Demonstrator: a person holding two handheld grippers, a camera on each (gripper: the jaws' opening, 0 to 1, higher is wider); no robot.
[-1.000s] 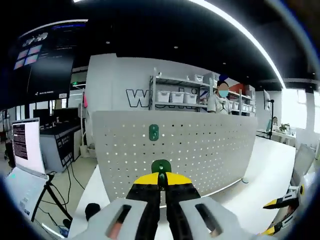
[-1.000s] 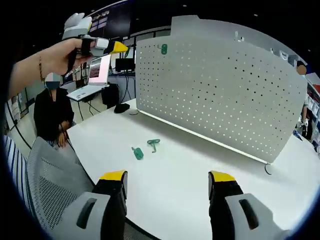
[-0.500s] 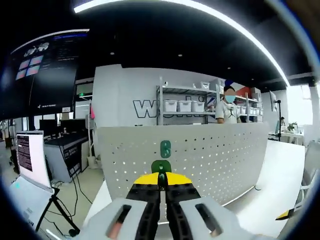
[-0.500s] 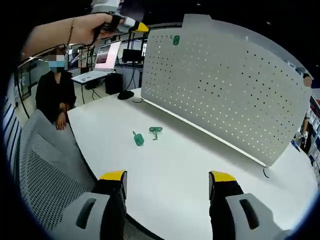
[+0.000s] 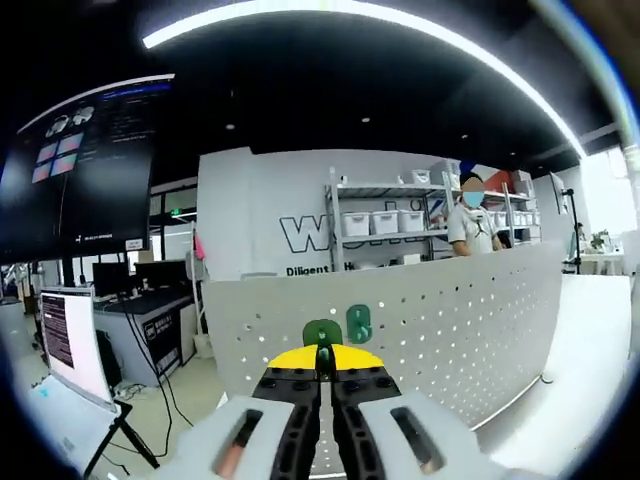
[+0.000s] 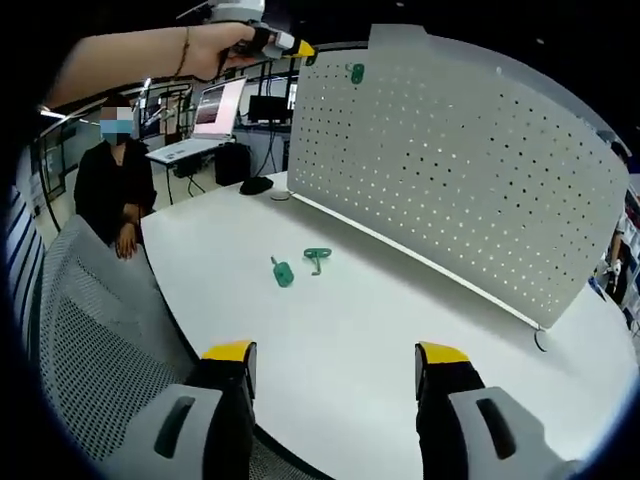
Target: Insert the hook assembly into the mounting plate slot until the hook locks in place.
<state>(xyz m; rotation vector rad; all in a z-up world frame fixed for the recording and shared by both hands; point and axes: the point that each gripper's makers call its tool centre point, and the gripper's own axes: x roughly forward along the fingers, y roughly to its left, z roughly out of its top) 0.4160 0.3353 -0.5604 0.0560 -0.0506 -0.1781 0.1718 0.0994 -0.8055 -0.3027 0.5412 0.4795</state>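
Note:
In the left gripper view my left gripper (image 5: pixel 322 354) is shut on a small green hook piece (image 5: pixel 322 333) that sticks up between its yellow tips. Just right of that piece a second green hook (image 5: pixel 358 322) hangs on the white perforated mounting plate (image 5: pixel 470 315). In the right gripper view a hand holds the left gripper (image 6: pixel 287 45) at the mounting plate's (image 6: pixel 460 170) upper left corner, close to the mounted hook (image 6: pixel 356 72). Two more green hooks (image 6: pixel 283 272) (image 6: pixel 317 258) lie on the white table (image 6: pixel 400 330). My right gripper (image 6: pixel 335 356) is open over the table's near edge, holding nothing.
A grey mesh chair (image 6: pixel 90 340) stands at the table's left edge. A seated person in black (image 6: pixel 110 195) is behind it, with a laptop (image 6: pixel 215 110) and a dark mouse (image 6: pixel 257 185) further back. Shelving with white bins (image 5: pixel 385 222) and a standing person (image 5: pixel 470 215) are beyond the plate.
The left gripper has risen and moved in on the plate's upper corner, so the mounted hook now sits just right of the held piece. The right gripper has stayed open and almost still.

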